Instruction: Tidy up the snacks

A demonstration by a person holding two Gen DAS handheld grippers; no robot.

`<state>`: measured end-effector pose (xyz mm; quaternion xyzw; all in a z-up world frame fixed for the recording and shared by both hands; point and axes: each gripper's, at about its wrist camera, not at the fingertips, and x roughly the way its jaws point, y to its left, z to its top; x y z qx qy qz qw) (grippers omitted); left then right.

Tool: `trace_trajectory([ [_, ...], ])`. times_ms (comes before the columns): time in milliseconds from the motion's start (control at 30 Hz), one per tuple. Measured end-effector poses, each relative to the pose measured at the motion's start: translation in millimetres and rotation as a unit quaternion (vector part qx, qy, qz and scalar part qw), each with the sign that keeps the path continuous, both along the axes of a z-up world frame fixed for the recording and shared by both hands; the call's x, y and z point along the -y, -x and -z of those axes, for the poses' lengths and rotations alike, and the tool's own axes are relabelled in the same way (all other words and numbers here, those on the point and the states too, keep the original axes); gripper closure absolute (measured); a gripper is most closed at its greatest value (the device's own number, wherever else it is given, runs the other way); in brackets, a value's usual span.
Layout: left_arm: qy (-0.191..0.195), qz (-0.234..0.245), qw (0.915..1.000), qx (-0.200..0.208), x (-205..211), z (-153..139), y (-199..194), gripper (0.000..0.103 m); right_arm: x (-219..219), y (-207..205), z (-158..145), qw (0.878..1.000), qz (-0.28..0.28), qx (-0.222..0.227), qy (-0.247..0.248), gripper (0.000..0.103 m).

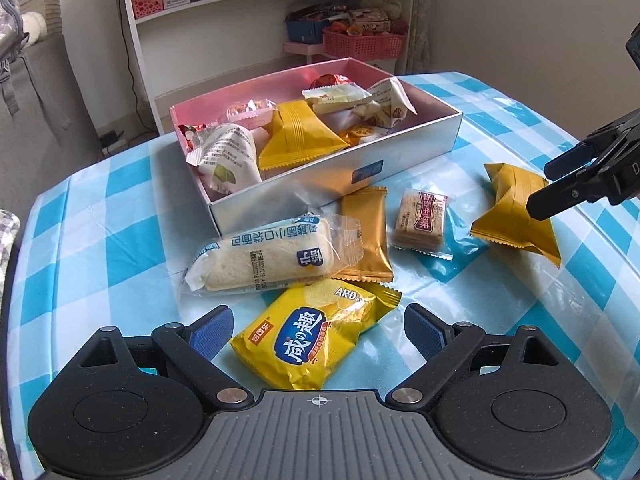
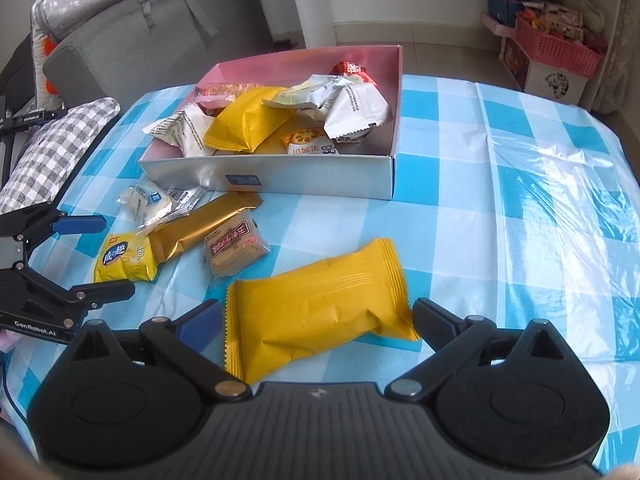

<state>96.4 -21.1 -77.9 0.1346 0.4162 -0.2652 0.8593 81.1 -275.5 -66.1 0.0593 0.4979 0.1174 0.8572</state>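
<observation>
The left gripper (image 1: 318, 326) hangs wide open around a yellow pack (image 1: 308, 340), pads clear. The right gripper (image 2: 316, 320) gapes around a gold pack (image 2: 320, 316), not pressing. The box (image 1: 352, 168) sits farther back.

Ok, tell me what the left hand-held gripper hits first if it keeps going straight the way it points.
Most likely the yellow snack packet with blue lettering, which lies on the checked tablecloth between the open fingers of the left hand-held gripper. Beyond it lies the wrapped bread roll, though depth is hard to judge.
</observation>
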Motion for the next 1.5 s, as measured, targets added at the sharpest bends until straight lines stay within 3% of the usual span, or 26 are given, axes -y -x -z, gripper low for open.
trace_trajectory([
  [200, -0.009, 0.005, 0.9999, -0.012, 4, 2, 1, 0.021, 12, -8, 8, 0.99, 0.094, -0.081, -0.066, 0.004],
  [333, -0.004, 0.0, 0.9998, -0.018, 2, 0, 4, 0.033, 9, -10, 9, 0.983, 0.125, -0.096, -0.091, 0.005],
  [600, 0.006, -0.028, 0.9989, -0.036, 6, -4, 12, 0.041, -10, -22, 20, 0.979, 0.175, -0.092, -0.047, 0.018],
  [767, -0.016, -0.017, 0.9994, -0.027, 18, -2, 22, 0.041, -29, -22, 23, 0.982, 0.173, -0.072, 0.016, 0.026],
  [833, -0.024, -0.009, 0.9995, -0.02, 21, -1, 25, 0.041, -33, -20, 23, 0.984, 0.163, -0.064, 0.032, 0.037],
  [933, -0.033, -0.006, 0.9994, -0.009, 24, 1, 27, 0.04, -31, -16, 21, 0.985, 0.157, -0.058, 0.031, 0.049],
  [1033, -0.039, 0.0, 0.9992, -0.002, 28, 5, 27, 0.038, -26, -13, 19, 0.985, 0.158, -0.06, 0.026, 0.054],
  [1200, -0.029, -0.004, 0.9995, -0.013, 33, 11, 21, 0.038, -17, -11, 19, 0.985, 0.162, -0.065, 0.018, 0.056],
  [1267, -0.018, -0.012, 0.9995, -0.022, 32, 8, 18, 0.051, -13, -11, 17, 0.984, 0.163, -0.064, 0.014, 0.056],
  [1500, -0.001, -0.044, 0.9979, -0.047, 27, 1, 18, 0.056, -1, -7, 5, 0.985, 0.166, -0.05, -0.005, 0.056],
])
